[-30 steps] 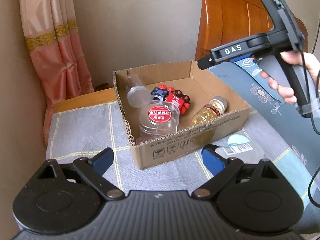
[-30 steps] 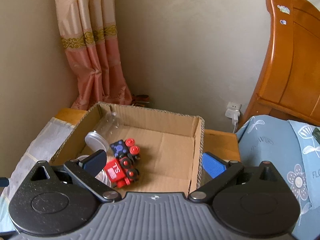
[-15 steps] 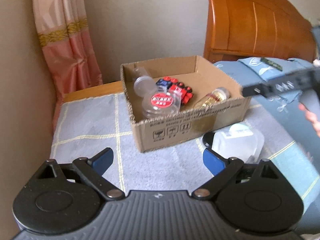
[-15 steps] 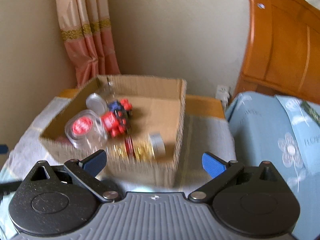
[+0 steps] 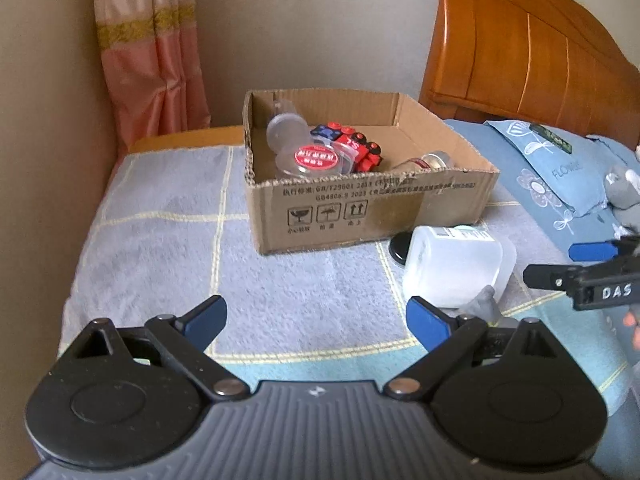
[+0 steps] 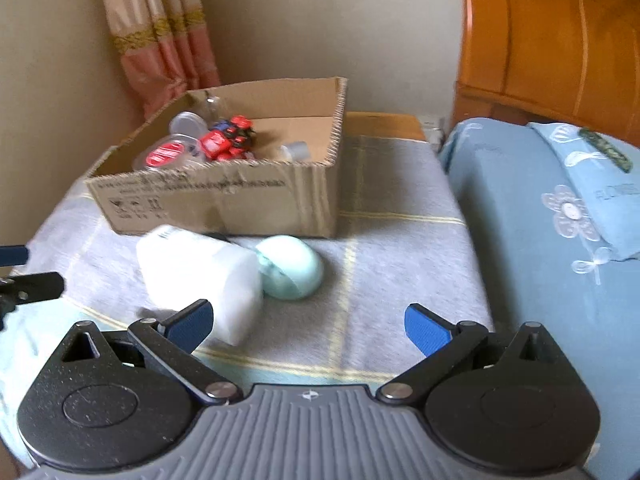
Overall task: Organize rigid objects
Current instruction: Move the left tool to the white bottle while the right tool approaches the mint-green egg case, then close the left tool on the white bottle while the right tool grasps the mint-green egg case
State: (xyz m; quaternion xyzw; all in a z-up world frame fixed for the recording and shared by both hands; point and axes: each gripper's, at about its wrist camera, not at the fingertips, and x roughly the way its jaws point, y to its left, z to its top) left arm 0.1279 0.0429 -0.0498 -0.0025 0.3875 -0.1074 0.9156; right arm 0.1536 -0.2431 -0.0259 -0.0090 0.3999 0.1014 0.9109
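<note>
A cardboard box (image 5: 372, 208) (image 6: 224, 200) stands on a grey checked blanket. Inside lie a red-lidded clear jar (image 5: 316, 158) (image 6: 166, 154), a red toy train (image 5: 360, 148) (image 6: 228, 138), a clear bottle (image 5: 286, 130) and an amber bottle (image 5: 428, 160). In front of the box a white translucent container (image 5: 452, 266) (image 6: 200, 268) lies on its side, with a pale green rounded object (image 6: 290, 266) against it. My left gripper (image 5: 316, 320) hovers open over the blanket, left of the container. My right gripper (image 6: 306, 322) is open, its left finger (image 6: 190, 322) in front of the container.
A black disc (image 5: 398, 246) lies by the box's front. A bed with a blue flowered cover (image 6: 560, 240) and a wooden headboard (image 5: 520, 48) lies to the right. A pink curtain (image 5: 148, 52) hangs at the back left corner.
Both grippers have pulled back and lowered from the box. The right gripper, earlier looking into the box, now faces the white container and green object in front of it.
</note>
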